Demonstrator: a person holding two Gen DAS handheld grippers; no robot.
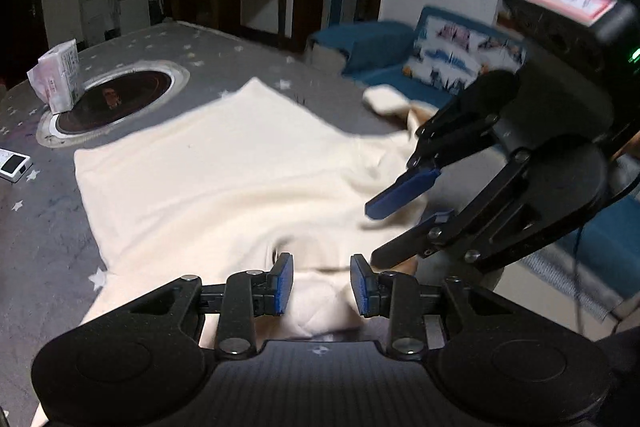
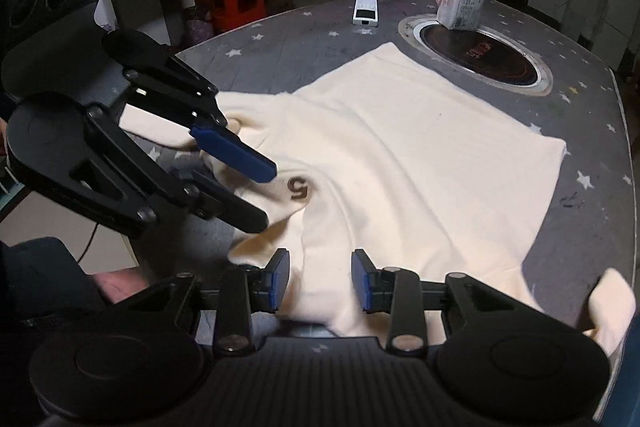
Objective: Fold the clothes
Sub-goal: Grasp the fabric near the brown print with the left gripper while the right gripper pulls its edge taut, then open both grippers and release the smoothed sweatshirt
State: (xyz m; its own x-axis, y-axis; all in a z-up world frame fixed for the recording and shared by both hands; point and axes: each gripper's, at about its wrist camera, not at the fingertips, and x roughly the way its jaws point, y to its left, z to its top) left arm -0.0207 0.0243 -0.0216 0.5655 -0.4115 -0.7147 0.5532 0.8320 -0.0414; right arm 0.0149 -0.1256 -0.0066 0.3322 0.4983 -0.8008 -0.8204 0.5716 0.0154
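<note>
The left gripper [image 1: 321,283] hangs over the near edge of the shirt [image 1: 224,163], its blue pads [image 1: 282,283] apart with cream cloth showing in the gap; nothing is clamped. The right gripper [image 2: 320,279] is likewise parted, pads [image 2: 280,279] clear of the cloth below them. Each tool shows in the other's view: the right gripper enters the left wrist view from the right, jaws apart above the shirt's rumpled side; the left gripper enters the right wrist view from the left, jaws apart over the shirt near a small brown "5" mark [image 2: 299,188].

The shirt lies spread on a grey table [image 1: 48,227] with a pattern of white stars, mostly flat, bunched and creased at the end nearest the grippers. One sleeve [image 2: 612,303] hangs off the table's edge at the right of the right wrist view.

Beyond the shirt sits a round dark cooktop [image 2: 476,55] set into the table, with a tissue pack [image 2: 460,5] at its rim. A white remote [image 2: 365,11] lies well apart from the shirt. A red stool [image 2: 236,1] stands on the floor behind, and a blue sofa [image 1: 400,55] is past the table in the left wrist view.
</note>
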